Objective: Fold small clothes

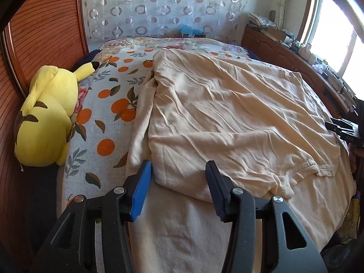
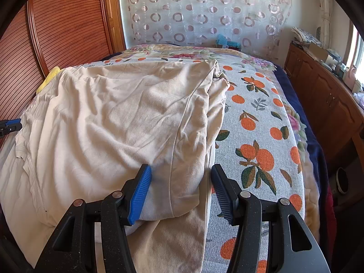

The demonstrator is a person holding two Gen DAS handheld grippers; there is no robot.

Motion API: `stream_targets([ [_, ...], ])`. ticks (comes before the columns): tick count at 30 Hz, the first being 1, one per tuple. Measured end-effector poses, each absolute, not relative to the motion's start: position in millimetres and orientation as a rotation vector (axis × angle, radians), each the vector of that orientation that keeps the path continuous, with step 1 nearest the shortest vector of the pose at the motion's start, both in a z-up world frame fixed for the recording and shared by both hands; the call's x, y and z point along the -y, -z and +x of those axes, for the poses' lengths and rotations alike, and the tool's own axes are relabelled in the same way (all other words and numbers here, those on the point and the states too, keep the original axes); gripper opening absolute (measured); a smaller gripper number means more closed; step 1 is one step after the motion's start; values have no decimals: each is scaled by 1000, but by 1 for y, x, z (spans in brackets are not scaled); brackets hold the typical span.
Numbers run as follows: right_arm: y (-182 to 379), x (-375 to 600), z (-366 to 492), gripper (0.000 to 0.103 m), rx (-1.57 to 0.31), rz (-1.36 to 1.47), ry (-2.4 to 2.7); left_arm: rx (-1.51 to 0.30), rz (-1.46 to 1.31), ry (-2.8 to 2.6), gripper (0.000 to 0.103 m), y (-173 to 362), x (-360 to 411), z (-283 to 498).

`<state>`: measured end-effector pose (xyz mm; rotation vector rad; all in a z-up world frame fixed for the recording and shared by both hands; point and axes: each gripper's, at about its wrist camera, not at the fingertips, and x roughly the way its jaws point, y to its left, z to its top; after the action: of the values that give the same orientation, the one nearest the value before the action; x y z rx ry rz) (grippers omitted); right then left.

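Note:
A cream long-sleeved garment [image 1: 227, 113] lies spread and partly folded over on the bed, wrinkled, with a neckline near its right edge. In the left wrist view my left gripper [image 1: 179, 164] stands open, its blue pad and its black pad on either side of the folded near-left corner. In the right wrist view the same garment [image 2: 113, 118] has a sleeve folded across it. My right gripper [image 2: 180, 167] is open astride the sleeve's end, and its right pad is clear of the cloth. Each gripper shows small at the edge of the other's view.
The bed cover [image 1: 102, 122] is printed with oranges and leaves. A yellow plush toy [image 1: 45, 118] lies at the bed's left edge against a wooden slatted panel [image 1: 45, 27]. A wooden cabinet [image 2: 329, 100] with clutter stands on the right under a bright window.

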<state>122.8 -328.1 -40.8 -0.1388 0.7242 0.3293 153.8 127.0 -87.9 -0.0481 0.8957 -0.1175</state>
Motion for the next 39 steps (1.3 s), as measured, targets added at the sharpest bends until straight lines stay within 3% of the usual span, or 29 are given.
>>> stream_targets([
  [24,35,332,98,57,-766,-37,-364,-870,5,103,52,92,-121,153],
  [27,39,326,102,47,-766,-59,-340,-870,3,104,52,92,-121,153],
  [28,39,325,102,33,-756,-75,-331,-870,3,104,52,92,-121,153],
  [29,39,322,102,27,-749,-89,-328,-870,5,103,52,92,-121,153],
  [31,38,321,101,11,-739,-100,-342,-867,8,96,37,92,-120,153],
  [33,37,319,99,9,-723,-116,-349,-872,0,110,23,90,-121,153],
  [36,34,316,94,9,-699,-147,-351,-876,-13,127,12,86,-122,153],
  [39,28,316,88,8,-662,-154,-356,-861,-22,140,7,78,-125,151],
])
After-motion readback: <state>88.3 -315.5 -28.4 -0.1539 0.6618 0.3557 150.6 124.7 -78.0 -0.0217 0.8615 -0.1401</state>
